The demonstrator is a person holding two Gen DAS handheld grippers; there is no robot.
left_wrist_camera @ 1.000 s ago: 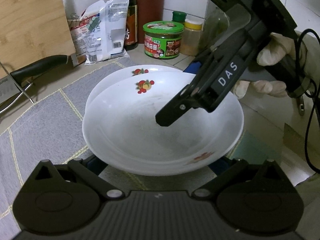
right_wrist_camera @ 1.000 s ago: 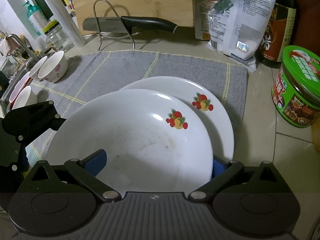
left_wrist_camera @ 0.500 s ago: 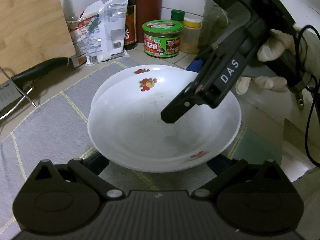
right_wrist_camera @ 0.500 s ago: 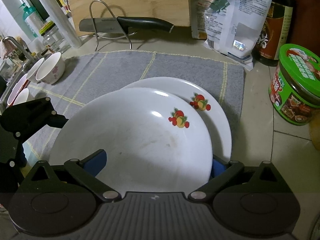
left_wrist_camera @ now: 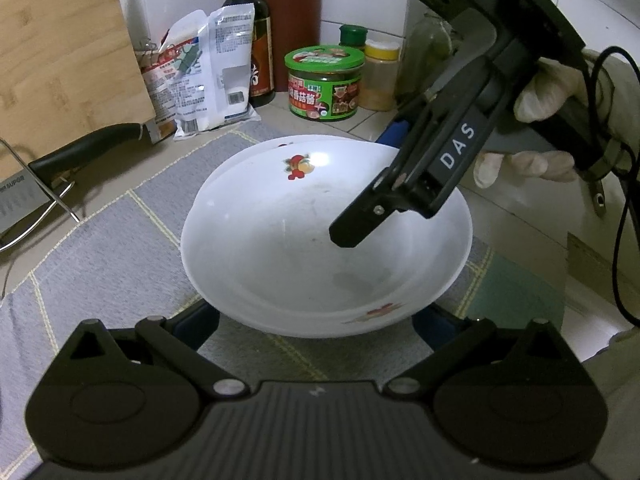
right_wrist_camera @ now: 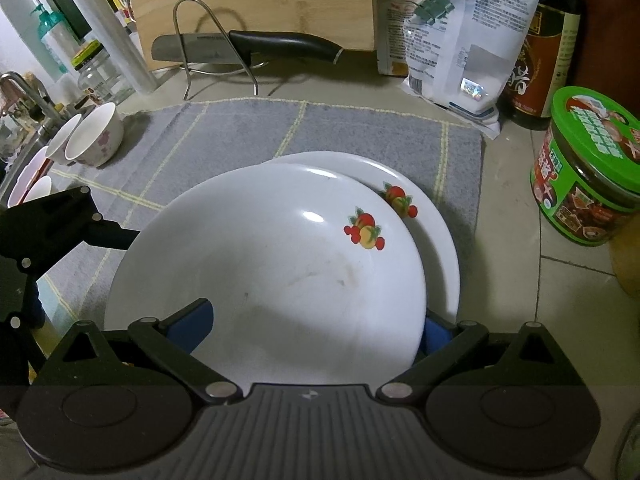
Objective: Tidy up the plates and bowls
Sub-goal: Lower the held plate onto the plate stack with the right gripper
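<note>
Two white plates with fruit prints lie stacked on a grey mat [right_wrist_camera: 352, 136]. The upper plate [right_wrist_camera: 272, 264] sits shifted over the lower plate [right_wrist_camera: 436, 232]. My right gripper [right_wrist_camera: 316, 328] is open, one blue pad above the upper plate's near rim and one under it. In the left wrist view the upper plate [left_wrist_camera: 304, 240] lies ahead, with the right gripper [left_wrist_camera: 372, 200] reaching over its far side. My left gripper [left_wrist_camera: 316, 324] is open, its blue pads either side of the plate's near edge and below its rim. Small bowls [right_wrist_camera: 94, 136] stand at the mat's left edge.
A knife [right_wrist_camera: 256, 46] rests on a wire stand before a wooden board [right_wrist_camera: 256, 4]. A white packet [right_wrist_camera: 460, 32], a dark bottle [right_wrist_camera: 540, 52] and a green-lidded jar [right_wrist_camera: 588, 168] stand at the right. A sink edge with more bowls [right_wrist_camera: 28, 184] is at left.
The upper plate has slid further over the lower plate, covering more of it. The left gripper has drawn back a little from the plates.
</note>
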